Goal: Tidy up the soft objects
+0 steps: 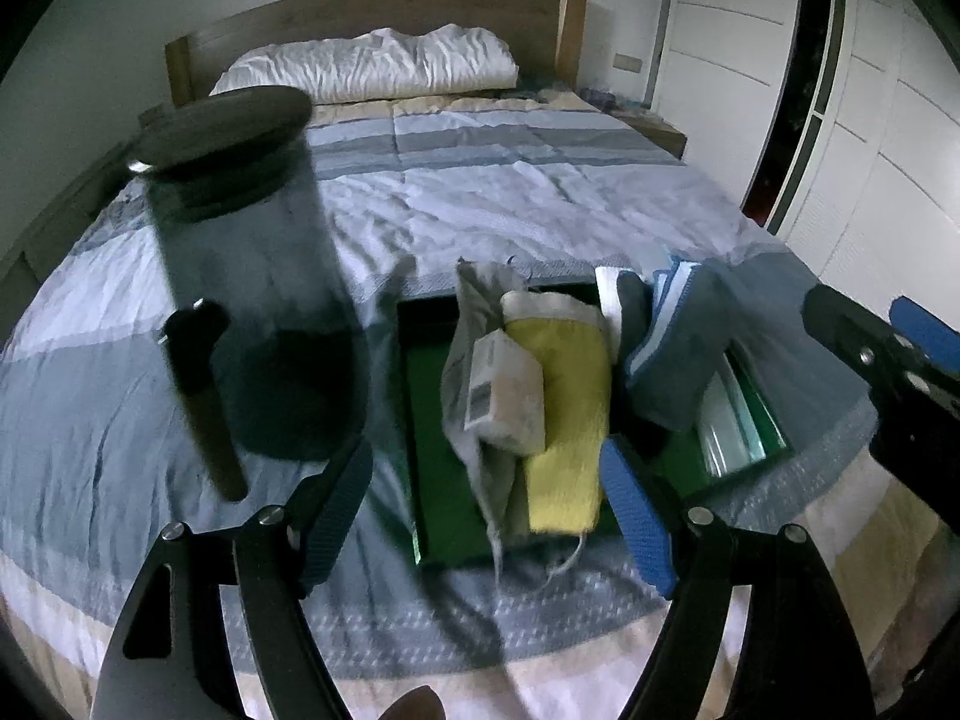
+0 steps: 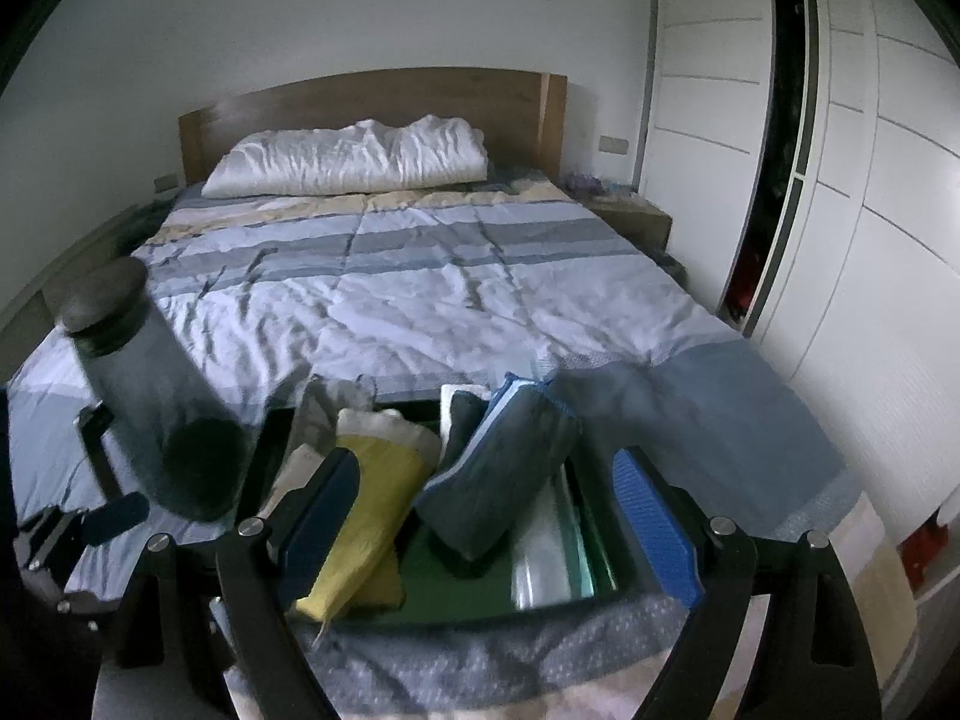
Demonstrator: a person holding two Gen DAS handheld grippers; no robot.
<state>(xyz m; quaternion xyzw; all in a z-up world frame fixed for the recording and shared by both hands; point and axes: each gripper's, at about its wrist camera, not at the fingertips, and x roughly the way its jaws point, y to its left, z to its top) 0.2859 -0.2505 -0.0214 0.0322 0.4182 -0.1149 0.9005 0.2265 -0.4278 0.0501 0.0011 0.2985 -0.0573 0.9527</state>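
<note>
Both grippers, left and right, hover wide open and empty over the tray on the bed. Rolled cloths, yellow and grey, lie side by side inside, seemingly packed for tidiness.

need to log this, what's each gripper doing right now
left gripper: open, holding nothing
right gripper: open, holding nothing

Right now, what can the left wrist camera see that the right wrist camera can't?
Only the left wrist view shows the white labelled packet on the grey bag, and the right gripper from the side.

Only the right wrist view shows the open right gripper head-on.

Both share the green tray on the striped bed, the yellow cloth, the folded grey-blue towel, the transparent jar and the white pillow.
</note>
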